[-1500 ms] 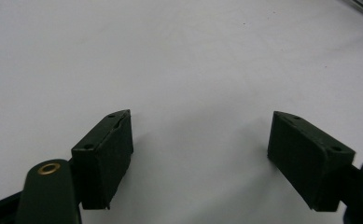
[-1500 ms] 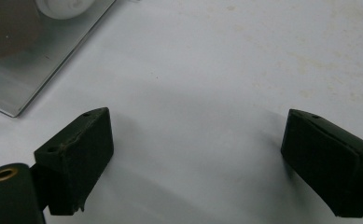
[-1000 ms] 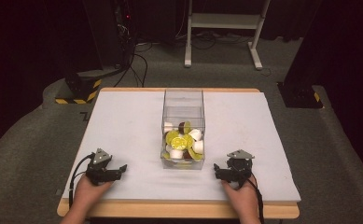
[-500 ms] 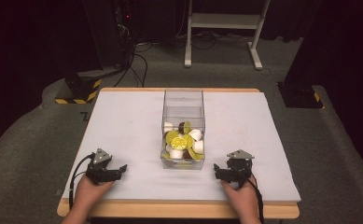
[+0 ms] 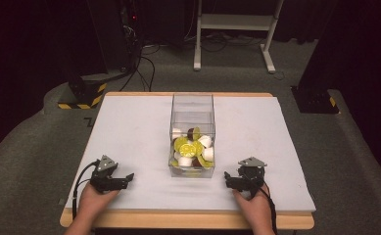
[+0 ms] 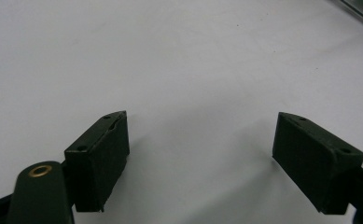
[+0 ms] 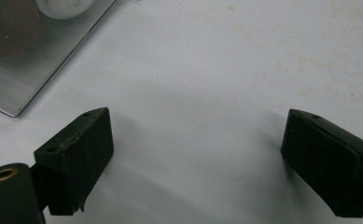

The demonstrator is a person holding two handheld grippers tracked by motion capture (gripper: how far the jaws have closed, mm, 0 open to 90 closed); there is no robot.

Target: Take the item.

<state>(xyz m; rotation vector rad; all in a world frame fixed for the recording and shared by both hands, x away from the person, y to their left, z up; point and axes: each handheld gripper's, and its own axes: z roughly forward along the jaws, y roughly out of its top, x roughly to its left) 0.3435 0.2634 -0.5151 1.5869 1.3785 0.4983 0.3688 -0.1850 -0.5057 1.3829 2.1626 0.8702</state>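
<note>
A clear plastic box (image 5: 192,132) stands in the middle of the white table mat (image 5: 129,127). It holds several small yellow, white and brown pods (image 5: 192,147). My left gripper (image 5: 127,176) rests on the mat at the near left, pointing right toward the box. Its jaws have just been opening and stand wide apart over bare mat in the left gripper view (image 6: 200,144), with nothing between them. My right gripper (image 5: 226,179) rests at the near right, pointing left; it is open too (image 7: 195,149), with nothing between its jaws. The box's near corner (image 7: 30,65) lies ahead of it to its left.
The mat's front edge (image 5: 188,209) runs just behind both hands. Beyond the table, on the carpet, stand a yellow-and-black striped base (image 5: 83,95), dark equipment with cables (image 5: 129,44) and a white stand's legs (image 5: 232,29). Bare mat lies on both sides of the box.
</note>
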